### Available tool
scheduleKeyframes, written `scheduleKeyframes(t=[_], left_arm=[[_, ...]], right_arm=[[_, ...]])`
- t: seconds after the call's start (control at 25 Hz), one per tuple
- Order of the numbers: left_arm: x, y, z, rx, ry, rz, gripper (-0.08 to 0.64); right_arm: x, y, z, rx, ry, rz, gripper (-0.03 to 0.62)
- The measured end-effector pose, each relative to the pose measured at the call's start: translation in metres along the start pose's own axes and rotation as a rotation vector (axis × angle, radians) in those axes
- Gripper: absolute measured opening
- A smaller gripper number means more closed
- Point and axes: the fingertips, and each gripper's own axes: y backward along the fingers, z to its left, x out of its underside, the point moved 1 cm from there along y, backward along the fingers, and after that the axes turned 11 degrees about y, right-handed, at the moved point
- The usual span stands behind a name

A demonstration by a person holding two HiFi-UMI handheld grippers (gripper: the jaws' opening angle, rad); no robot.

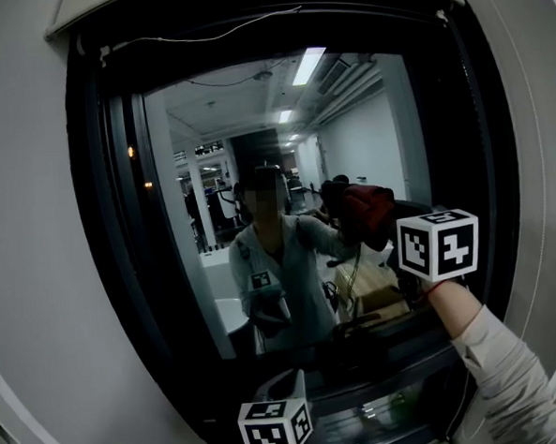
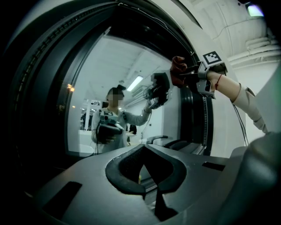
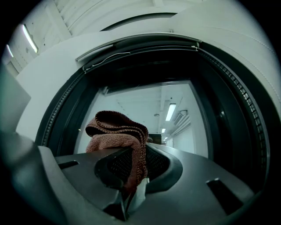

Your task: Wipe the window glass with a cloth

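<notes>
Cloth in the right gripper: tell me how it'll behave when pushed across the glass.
Likely floppy: the cloth bunches in soft folds where the right gripper clamps it. Its knitted texture probably drags rather than slips on the glass.

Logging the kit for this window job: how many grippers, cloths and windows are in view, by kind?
Grippers: 2 (left gripper, right gripper)
Cloths: 1 (cloth)
Windows: 1 (window)
Total: 4
</notes>
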Motion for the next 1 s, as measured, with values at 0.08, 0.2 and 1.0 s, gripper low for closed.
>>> scheduleKeyframes(t=[0.08,0.2,1.0], left_arm=[[0.002,-0.005,-0.004,0.010,-0.003,0.004,0.003],[0.003,-0.011,-0.011,0.025,-0.006,0.009,0.003],[0.007,-0.027,-0.028,0.071,-0.019,0.031,0.003]], right_arm=[[0.006,0.005,-0.016,0.028,-0.004,0.009,0.051],[0.013,0.011,-0.039,0.069,-0.009,0.022,0.051],[0.047,0.033,-0.114,0.239,-0.013,0.114,0.051]])
